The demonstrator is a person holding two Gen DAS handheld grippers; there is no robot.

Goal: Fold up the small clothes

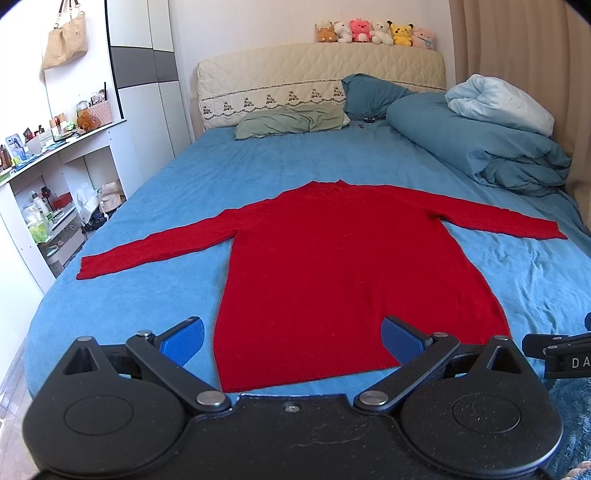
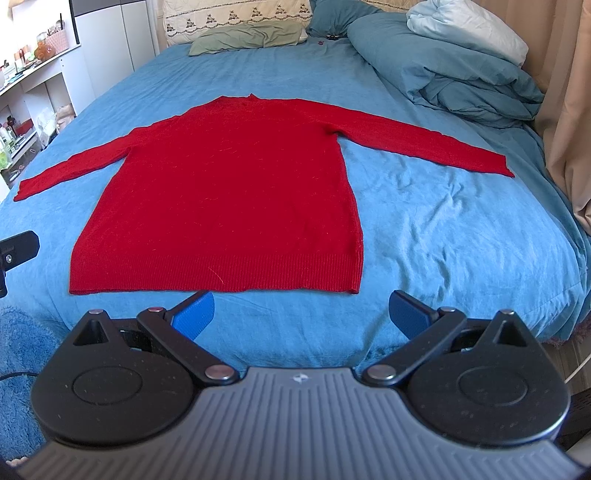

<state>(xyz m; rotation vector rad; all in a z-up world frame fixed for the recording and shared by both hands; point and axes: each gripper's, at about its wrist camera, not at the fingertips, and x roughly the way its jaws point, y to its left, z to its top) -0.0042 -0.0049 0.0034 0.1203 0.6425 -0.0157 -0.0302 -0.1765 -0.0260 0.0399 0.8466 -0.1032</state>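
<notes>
Left gripper [image 1: 291, 338]: jaws spread wide, nothing between the blue pads [image 1: 183, 340], held above the near edge of the bed [image 1: 147, 295] over the hem's left part. Right gripper [image 2: 301, 314]: jaws likewise spread wide and empty, just short of the hem, off its right part.

Count:
- Sweater [image 1: 332, 258]: one.
- Grippers: two, each with two blue pads.
- Pillows: two, one green [image 1: 291, 122] and one blue [image 1: 373, 94], at the headboard [image 1: 258, 77].
- Duvet [image 1: 480, 147]: one, bunched on the right side of the bed, with a pale blue blanket [image 1: 498, 101] on top.
- Plush toys [image 1: 375, 33]: six, in a row on top of the headboard.
- Bag [image 1: 66, 40]: one, hanging at upper left above the shelves [image 1: 55, 173].

Sweater condition: red knit, long-sleeved, lying flat in the middle of the blue sheet. Neck points toward the headboard; ribbed hem lies nearest the grippers. Both sleeves are stretched straight out to the sides, angled slightly toward the near edge. Body is smooth, with no folds visible. The sheet to its right shows wrinkles.
</notes>
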